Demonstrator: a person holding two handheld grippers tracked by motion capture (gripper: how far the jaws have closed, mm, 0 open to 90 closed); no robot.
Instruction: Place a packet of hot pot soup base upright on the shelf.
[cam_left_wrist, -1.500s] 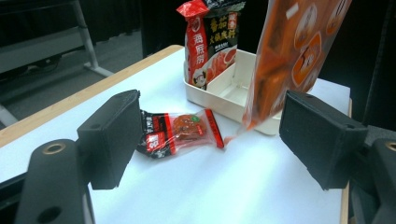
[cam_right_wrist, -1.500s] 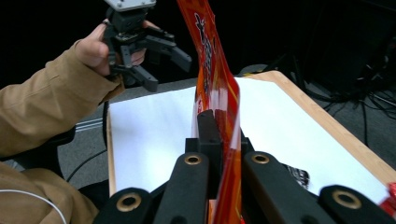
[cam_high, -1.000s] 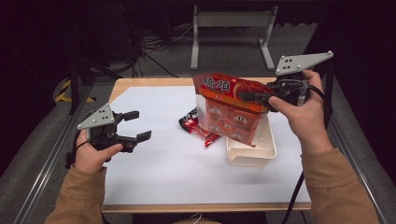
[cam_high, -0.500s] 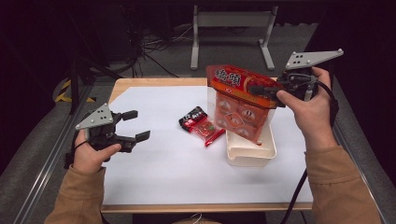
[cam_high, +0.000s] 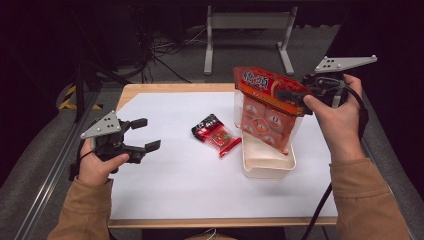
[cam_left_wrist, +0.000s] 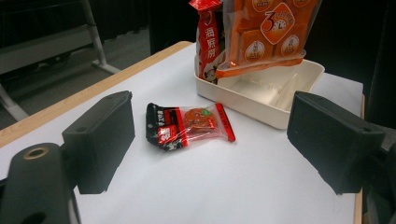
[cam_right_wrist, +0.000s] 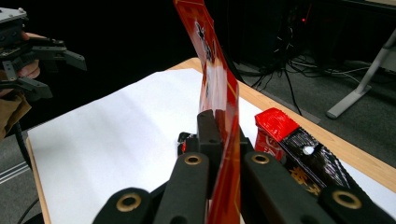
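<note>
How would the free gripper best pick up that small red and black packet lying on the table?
Likely from above, closing the open left gripper across the small packet's narrow width near its middle: it lies flat on the white sheet, apart from the tray.

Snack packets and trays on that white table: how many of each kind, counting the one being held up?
Snack packets: 3 (large orange bag, small red-and-black packet, tall red packet in the tray)
Cream trays: 1
Total: 4
</note>
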